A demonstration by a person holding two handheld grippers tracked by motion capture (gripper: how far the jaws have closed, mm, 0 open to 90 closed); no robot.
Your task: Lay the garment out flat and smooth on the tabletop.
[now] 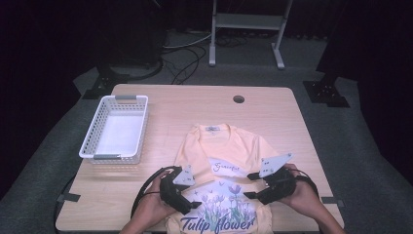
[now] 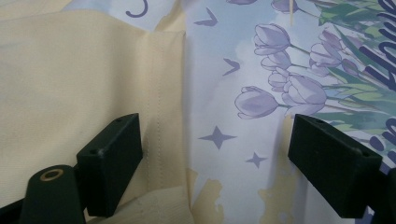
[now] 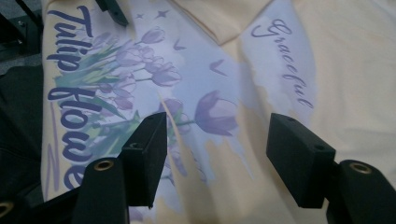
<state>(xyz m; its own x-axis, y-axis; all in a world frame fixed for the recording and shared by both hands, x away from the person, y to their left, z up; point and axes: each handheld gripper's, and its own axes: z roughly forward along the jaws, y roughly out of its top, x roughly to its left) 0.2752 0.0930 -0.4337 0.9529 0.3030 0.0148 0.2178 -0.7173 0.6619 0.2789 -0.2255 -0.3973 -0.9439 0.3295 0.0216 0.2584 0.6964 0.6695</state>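
High view: yellow T-shirt (image 1: 229,161) flat on worktop (image 1: 195,105), beneath both grippers. Left gripper view: left gripper (image 2: 212,154) gaping, empty, over folded sleeve edge. Right gripper view: right gripper (image 3: 217,149) apart, empty, above print. Likely soft, light, limp; best pinched at edges.

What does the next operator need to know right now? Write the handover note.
Left gripper: open, over the T-shirt at its folded left side, holding nothing.
Right gripper: open, above the print, holding nothing.
T-shirt: lies on the table, both sides folded in, hem at the near edge.
Basket: empty, at far left.
Done: sides folded.
Left: probably fold it lengthwise and put it in the basket.
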